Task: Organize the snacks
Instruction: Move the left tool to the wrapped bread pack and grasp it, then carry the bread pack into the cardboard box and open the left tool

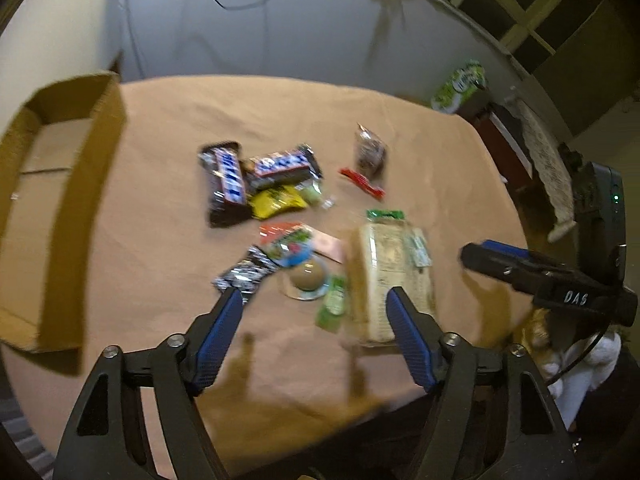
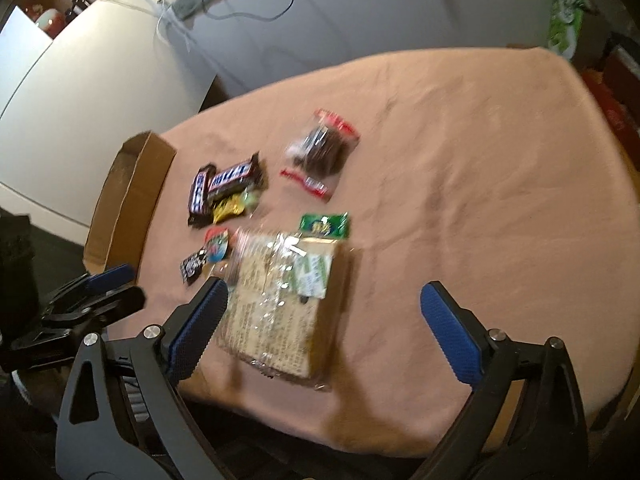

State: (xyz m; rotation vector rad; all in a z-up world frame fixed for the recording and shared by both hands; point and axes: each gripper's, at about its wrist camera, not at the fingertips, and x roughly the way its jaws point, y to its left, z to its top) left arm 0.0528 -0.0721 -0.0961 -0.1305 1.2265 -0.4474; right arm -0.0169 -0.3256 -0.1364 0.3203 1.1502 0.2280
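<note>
Snacks lie scattered on a table with a tan cloth [image 1: 168, 128]. Two Snickers bars [image 1: 256, 176] [image 2: 224, 188] lie over a yellow packet [image 1: 276, 202]. A clear bag of dark snacks with a red seal [image 1: 370, 152] [image 2: 320, 152] sits farther back. A large clear pack of crackers [image 1: 394, 276] [image 2: 280, 300] lies nearest. Small candies and a round jelly cup [image 1: 306, 276] lie beside it. My left gripper [image 1: 314, 312] is open and empty above the near edge. My right gripper [image 2: 324, 300] is open and empty, hovering over the cracker pack.
An open cardboard box [image 1: 52, 208] [image 2: 128, 200] stands at the table's left edge. A green and white bag [image 1: 460, 86] [image 2: 566, 20] sits beyond the far right corner. Cables trail over the grey floor behind. The right gripper shows in the left wrist view [image 1: 536, 276].
</note>
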